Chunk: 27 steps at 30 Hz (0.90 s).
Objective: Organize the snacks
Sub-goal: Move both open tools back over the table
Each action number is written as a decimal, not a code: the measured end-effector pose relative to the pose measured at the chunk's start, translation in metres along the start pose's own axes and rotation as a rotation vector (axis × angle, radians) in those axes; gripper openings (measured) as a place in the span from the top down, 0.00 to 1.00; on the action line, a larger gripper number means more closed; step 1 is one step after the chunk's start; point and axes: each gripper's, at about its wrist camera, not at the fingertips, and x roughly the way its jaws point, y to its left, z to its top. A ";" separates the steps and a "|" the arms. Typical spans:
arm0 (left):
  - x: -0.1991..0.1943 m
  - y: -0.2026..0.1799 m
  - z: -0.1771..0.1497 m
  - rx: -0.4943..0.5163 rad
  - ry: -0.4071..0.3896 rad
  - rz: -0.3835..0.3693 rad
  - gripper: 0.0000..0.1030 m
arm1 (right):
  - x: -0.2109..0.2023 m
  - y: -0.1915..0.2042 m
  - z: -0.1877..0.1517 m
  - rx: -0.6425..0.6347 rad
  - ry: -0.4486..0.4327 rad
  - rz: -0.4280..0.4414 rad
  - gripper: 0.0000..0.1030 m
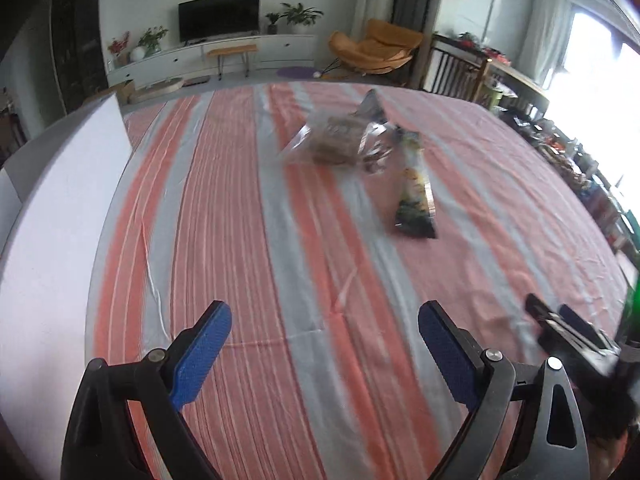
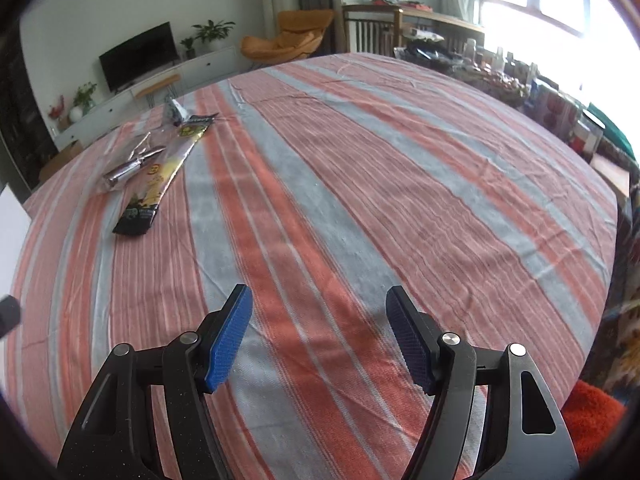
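Observation:
A few snack packs lie together on the striped tablecloth (image 1: 248,240). They are a clear bag with brown contents (image 1: 334,140), a crumpled silver packet (image 1: 376,142) and a long black-and-yellow packet (image 1: 416,200). My left gripper (image 1: 324,316) hangs open over bare cloth, well short of them, with nothing between its blue pads. In the right wrist view the long packet (image 2: 154,184) and the silver packet (image 2: 130,168) sit far off at the upper left. My right gripper (image 2: 318,296) is open and empty above the cloth (image 2: 400,180). It also shows at the right edge (image 1: 568,328) of the left wrist view.
A white box (image 1: 52,220) stands along the table's left side, also seen as a white box edge (image 2: 10,232). Cluttered shelves (image 2: 560,112) line the right side under a bright window. A TV unit and an orange chair (image 1: 376,48) are beyond the far edge.

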 end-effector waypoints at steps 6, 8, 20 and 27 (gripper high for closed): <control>0.032 0.016 -0.008 -0.012 0.016 0.068 0.09 | -0.003 0.002 -0.004 -0.015 0.009 -0.003 0.26; 0.038 0.021 -0.009 -0.020 0.030 0.065 0.09 | -0.003 0.002 -0.005 -0.019 0.011 -0.005 0.25; 0.050 0.020 -0.015 0.040 0.038 0.093 0.00 | -0.006 0.008 -0.006 -0.054 0.032 -0.016 0.19; 0.049 0.021 -0.015 0.039 0.039 0.092 0.00 | -0.010 0.007 -0.006 -0.064 0.042 0.005 0.15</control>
